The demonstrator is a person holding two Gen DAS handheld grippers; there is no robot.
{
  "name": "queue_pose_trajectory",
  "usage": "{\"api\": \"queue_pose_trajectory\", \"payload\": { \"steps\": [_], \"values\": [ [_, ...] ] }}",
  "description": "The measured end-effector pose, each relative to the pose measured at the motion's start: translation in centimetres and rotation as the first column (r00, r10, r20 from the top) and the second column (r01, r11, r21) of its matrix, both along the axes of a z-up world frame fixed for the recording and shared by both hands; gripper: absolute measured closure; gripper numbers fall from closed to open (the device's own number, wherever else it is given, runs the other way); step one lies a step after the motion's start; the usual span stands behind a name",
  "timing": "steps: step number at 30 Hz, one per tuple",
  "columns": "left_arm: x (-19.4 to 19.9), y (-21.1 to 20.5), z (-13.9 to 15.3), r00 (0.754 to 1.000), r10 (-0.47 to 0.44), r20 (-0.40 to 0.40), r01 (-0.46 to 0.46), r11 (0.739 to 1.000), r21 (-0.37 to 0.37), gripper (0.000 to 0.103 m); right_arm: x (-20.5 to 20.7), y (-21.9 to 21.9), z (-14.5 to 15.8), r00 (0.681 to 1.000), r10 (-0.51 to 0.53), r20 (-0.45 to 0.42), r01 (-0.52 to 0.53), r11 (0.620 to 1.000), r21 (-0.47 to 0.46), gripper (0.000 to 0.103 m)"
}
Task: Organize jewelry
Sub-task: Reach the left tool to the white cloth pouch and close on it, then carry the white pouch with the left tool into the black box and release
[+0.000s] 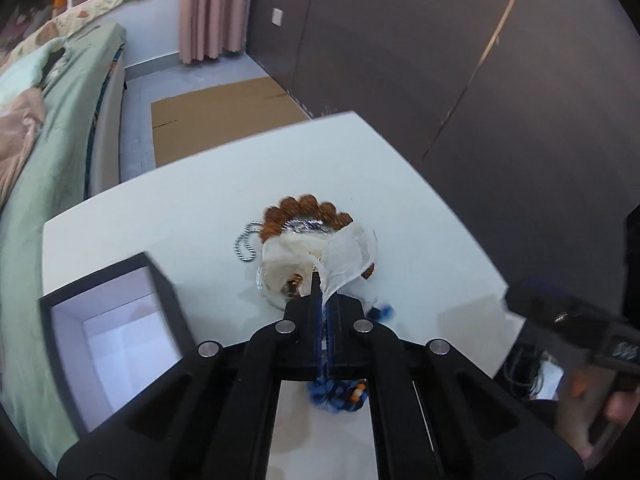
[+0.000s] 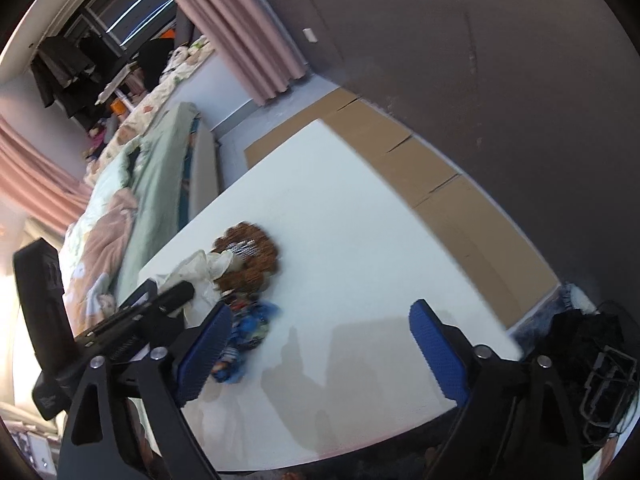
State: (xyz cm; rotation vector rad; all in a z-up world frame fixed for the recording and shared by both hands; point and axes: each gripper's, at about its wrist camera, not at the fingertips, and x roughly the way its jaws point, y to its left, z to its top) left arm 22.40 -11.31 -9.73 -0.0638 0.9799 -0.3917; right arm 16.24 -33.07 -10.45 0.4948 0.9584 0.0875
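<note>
Pinched almost fully together, the fingers of the left gripper (image 1: 325, 286) clamp the lower corner of a translucent white pouch (image 1: 348, 254), which stands up from the closed tips and fans out above them. Behind the pouch on the white table (image 1: 180, 216) lies a ring of brown carved beads (image 1: 306, 208), with a silver chain (image 1: 245, 244) looping out from its left side and something silvery across its middle. A clear round piece with small gold bits (image 1: 286, 286) sits just left of the fingertips, touching the pouch. Blue beaded jewelry (image 1: 340, 394) shows below the jaws, between the gripper's arms, and a blurred blue bit lies just right of them. An open black box (image 1: 116, 336) with a white lining sits at the table's left edge, near the pile but apart from it. From the right wrist view, the right gripper (image 2: 320, 348) has its blue-padded fingers (image 2: 438, 350) spread wide, holding nothing and hovering over bare table. Its left pad sits just beside the blue beaded jewelry (image 2: 250, 328), though whether they touch cannot be told. Further back the brown bead ring (image 2: 250, 254) lies flat with the crumpled pouch (image 2: 200, 268) against its left side, where the left gripper (image 2: 176, 294) reaches in from the table's left edge.
</note>
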Motion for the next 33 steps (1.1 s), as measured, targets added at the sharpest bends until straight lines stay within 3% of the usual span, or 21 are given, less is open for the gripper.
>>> {"api": "queue_pose_trajectory", "payload": {
  "steps": [5,9,13,18,26,28,29,33],
  "values": [
    [-0.6,2.4,1.3,0.999,0.034,0.031,-0.033,0.999,-0.033,0.100,0.7,2.3,-0.9,0.996,0.084,-0.021,-0.082,0.993,0.086,0.030],
    [-1.2,3.9,2.2,0.998,0.053,0.045,-0.051,0.998,-0.047,0.100,1.3,3.5,-2.1,0.991,0.121,-0.060,-0.112,0.985,0.132,0.048],
    [-1.8,5.2,2.7,0.996,0.063,0.059,-0.060,0.997,-0.056,0.100,1.6,4.9,-3.4,0.984,0.147,-0.097,-0.126,0.973,0.192,0.053],
    [-2.5,6.5,3.5,0.996,0.064,0.064,-0.060,0.996,-0.060,0.100,1.9,6.5,-4.4,0.977,0.163,-0.135,-0.133,0.969,0.208,0.059],
    [-3.3,9.1,4.3,0.993,0.099,0.070,-0.095,0.993,-0.067,0.100,3.4,8.5,-6.6,0.963,0.155,-0.218,-0.113,0.975,0.194,0.062],
    [-3.4,9.7,4.2,0.992,0.109,0.068,-0.104,0.992,-0.065,0.100,3.7,8.9,-7.0,0.960,0.159,-0.232,-0.112,0.973,0.203,0.089],
    [-3.5,10.1,4.2,0.991,0.112,0.067,-0.108,0.992,-0.065,0.100,3.7,9.2,-7.0,0.960,0.161,-0.227,-0.113,0.971,0.213,0.095],
    [-3.6,11.0,3.9,0.991,0.124,0.055,-0.120,0.991,-0.062,0.100,3.5,10.0,-5.0,0.974,0.178,-0.141,-0.147,0.968,0.204,0.095]
  ]
}}
